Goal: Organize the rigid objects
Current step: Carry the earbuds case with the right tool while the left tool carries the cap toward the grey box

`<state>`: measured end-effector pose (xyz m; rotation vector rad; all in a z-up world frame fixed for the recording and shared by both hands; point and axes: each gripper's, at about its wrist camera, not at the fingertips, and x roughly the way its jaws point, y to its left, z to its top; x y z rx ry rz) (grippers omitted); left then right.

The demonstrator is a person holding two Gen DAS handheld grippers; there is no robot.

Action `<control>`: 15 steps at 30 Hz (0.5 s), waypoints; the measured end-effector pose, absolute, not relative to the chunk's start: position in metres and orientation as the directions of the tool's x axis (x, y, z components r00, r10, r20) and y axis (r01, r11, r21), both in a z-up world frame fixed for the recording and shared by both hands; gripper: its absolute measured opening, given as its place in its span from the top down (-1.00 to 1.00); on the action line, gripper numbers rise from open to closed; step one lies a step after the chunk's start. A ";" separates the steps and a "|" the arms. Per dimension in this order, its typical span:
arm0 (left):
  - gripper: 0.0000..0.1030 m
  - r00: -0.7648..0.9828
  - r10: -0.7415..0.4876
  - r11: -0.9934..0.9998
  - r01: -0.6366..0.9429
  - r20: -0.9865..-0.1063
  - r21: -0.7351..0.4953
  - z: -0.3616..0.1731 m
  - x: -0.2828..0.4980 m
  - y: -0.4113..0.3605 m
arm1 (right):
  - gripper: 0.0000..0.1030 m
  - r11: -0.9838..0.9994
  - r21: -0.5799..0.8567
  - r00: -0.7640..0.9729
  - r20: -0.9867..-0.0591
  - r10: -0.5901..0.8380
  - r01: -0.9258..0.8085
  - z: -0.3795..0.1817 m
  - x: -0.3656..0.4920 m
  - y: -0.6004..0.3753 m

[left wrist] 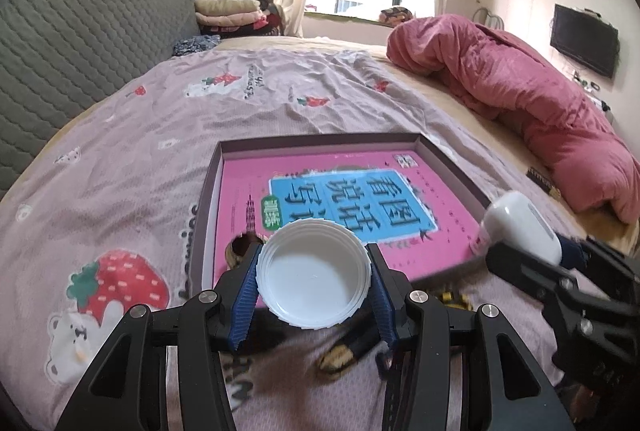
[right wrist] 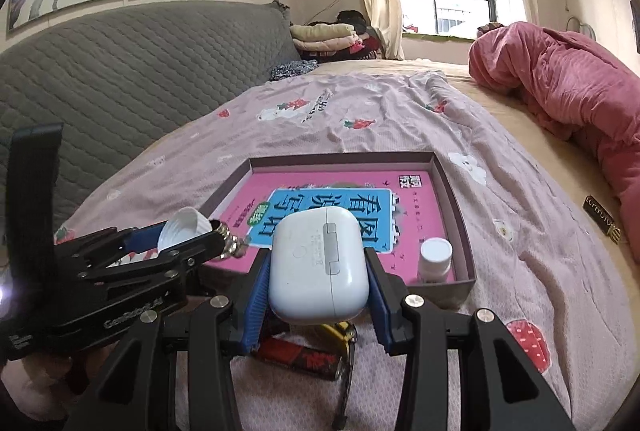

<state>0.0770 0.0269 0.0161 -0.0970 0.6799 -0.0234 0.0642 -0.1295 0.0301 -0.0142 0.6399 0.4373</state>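
My left gripper (left wrist: 314,279) is shut on a white plastic lid (left wrist: 314,275), its hollow side facing the camera, held above the near edge of a shallow box (left wrist: 320,141). A pink book (left wrist: 360,199) lies flat in that box. My right gripper (right wrist: 318,271) is shut on a white earbud case (right wrist: 318,267), just before the box (right wrist: 440,171). The right wrist view shows the left gripper (right wrist: 188,235) with the lid (right wrist: 182,231) at the left. The case (left wrist: 520,231) and right gripper (left wrist: 532,251) appear at the right of the left wrist view. A small white bottle (right wrist: 435,259) stands in the box's near right corner.
The box sits on a pink strawberry-print sheet (left wrist: 160,135) over a bed. A rolled red quilt (left wrist: 540,91) lies at the right, a grey padded headboard (left wrist: 80,39) at the left. A red-black can (right wrist: 304,355) and a yellow-black object (right wrist: 340,329) lie under my right gripper. A dark comb (right wrist: 602,223) rests by the quilt.
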 end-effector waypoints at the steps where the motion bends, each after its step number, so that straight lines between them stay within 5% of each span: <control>1: 0.01 0.780 -0.052 0.995 -0.015 -0.623 -0.102 0.018 0.081 0.028 | 0.15 0.910 0.120 0.716 -0.581 0.388 -0.396 0.030 0.066 -0.130; 15: 0.01 0.775 -0.058 0.993 -0.019 -0.629 -0.116 0.019 0.112 0.020 | 0.15 0.924 0.111 0.731 -0.580 0.359 -0.365 0.031 0.079 -0.129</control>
